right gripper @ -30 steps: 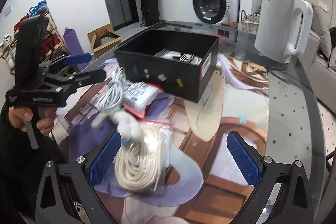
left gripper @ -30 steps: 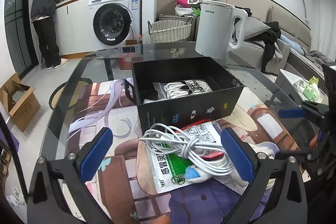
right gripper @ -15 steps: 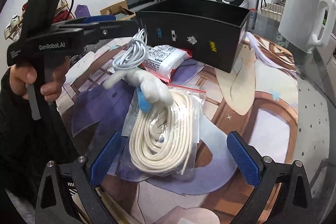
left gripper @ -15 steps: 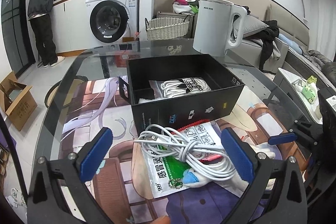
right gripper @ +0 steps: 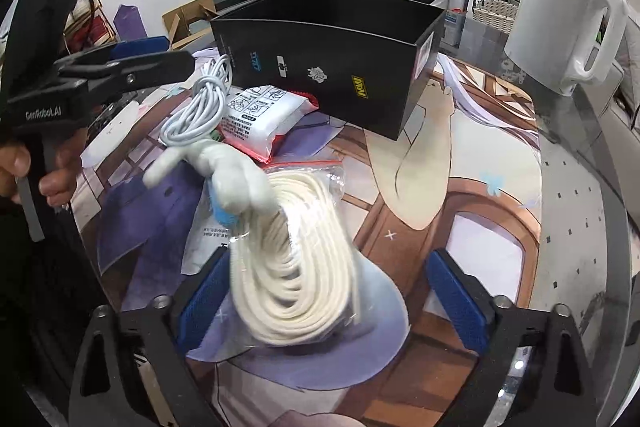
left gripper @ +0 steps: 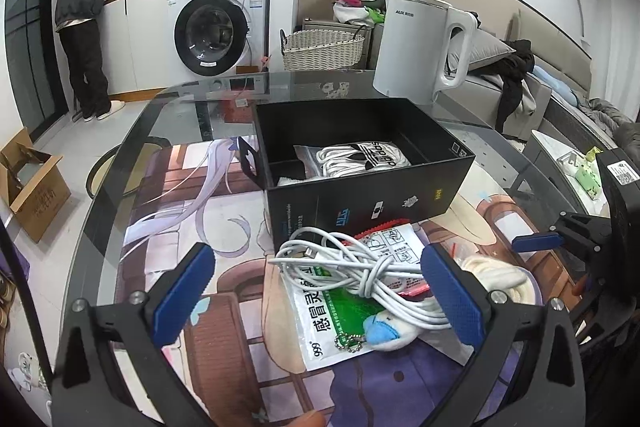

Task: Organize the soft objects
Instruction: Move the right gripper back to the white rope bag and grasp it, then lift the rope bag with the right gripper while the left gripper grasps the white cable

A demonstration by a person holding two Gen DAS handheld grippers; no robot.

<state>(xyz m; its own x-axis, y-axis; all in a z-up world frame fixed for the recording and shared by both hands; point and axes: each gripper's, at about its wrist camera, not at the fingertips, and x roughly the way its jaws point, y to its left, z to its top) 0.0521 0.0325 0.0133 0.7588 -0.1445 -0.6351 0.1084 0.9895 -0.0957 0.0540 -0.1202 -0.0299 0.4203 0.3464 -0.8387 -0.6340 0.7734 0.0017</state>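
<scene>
Closing around the bagged rope coil, the right gripper straddled its long axis (pads not yet pressing); left gripper gaped idle.

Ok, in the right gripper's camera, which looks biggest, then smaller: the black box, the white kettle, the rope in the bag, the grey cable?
1. black box
2. rope in the bag, though it lies nearest the camera, so it may only look large
3. white kettle, set further back
4. grey cable
</scene>
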